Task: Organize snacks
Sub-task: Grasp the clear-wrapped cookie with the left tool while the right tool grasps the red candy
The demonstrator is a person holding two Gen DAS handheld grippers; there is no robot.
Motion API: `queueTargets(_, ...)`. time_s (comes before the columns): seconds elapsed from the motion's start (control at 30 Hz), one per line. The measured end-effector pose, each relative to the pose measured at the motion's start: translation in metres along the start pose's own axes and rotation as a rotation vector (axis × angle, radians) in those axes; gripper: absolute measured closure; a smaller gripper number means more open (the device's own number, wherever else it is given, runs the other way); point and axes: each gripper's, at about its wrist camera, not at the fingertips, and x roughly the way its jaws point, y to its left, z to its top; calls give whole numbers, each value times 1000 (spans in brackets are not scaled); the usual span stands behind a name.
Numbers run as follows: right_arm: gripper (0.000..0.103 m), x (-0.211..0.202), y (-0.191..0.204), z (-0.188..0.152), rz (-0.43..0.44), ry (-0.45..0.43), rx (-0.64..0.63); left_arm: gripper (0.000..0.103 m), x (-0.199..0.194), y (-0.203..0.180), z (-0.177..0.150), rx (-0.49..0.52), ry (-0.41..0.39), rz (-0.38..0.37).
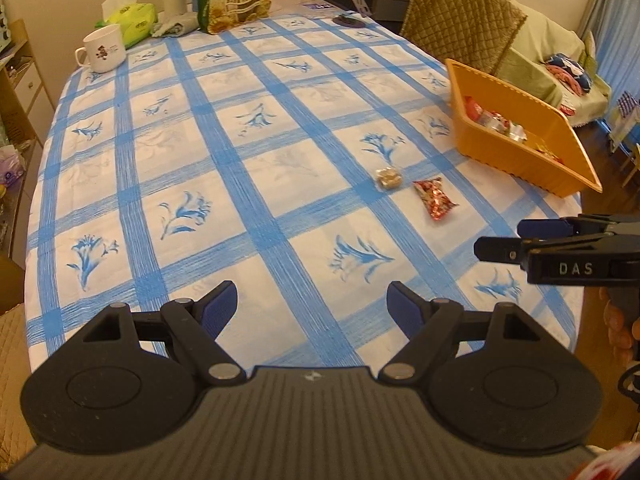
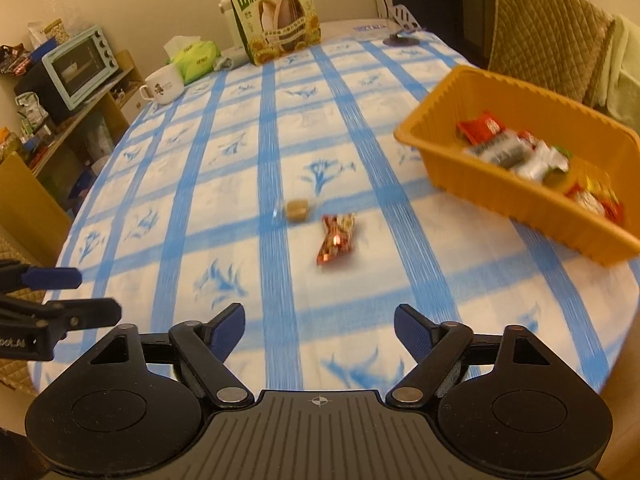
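Two loose snacks are seen on the blue-checked cloth of the bench [image 2: 280, 128]: a red foil-wrapped snack [image 2: 335, 237] and, just beside it on its left, a small tan snack in clear wrap [image 2: 297, 211]. Neither is touched by anything. To their right, near the bench's edge, an orange plastic tray [image 2: 472, 176] is set at an angle, and a jumble of wrapped snacks [image 2: 516, 152] in red, silver and white is held inside it. Nearer the cameras, both tools are held above the cloth and angled down toward it. The left tool [image 1: 312, 308] is spread wide with nothing between its blue pads, and the right tool [image 2: 319, 330] is likewise released and empty, with only cloth seen in its gap. Each tool's tip is caught at the edge of the other's view. Orange-gloved fingers [image 1: 618, 328] are glimpsed beneath the right tool in the left view. At the far end of the bench a large green bag of sunflower seeds [image 2: 276, 12] is stood upright, and a white mug [image 2: 164, 86] and a green tissue pack [image 2: 196, 58] are placed at the left. A quilted chair [image 2: 548, 36] is drawn up behind the tray, and a pale blue toaster oven [image 2: 80, 66] is seen on a shelf by the wall.
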Motion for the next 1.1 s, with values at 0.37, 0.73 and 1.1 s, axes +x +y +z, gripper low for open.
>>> queueTargets(0.37, 57, 50, -4, 26, -12, -13, -73, 23, 19, 18, 13, -40, -17, 59)
queueTargets(0.73, 71, 76, -9, 32, -43, 16, -116, 23, 34, 17, 24, -24, -28, 60)
queueTargets(1.1, 82, 74, -14, 30, -42, 15, -166, 24, 54, -6, 37, 55, -34, 14)
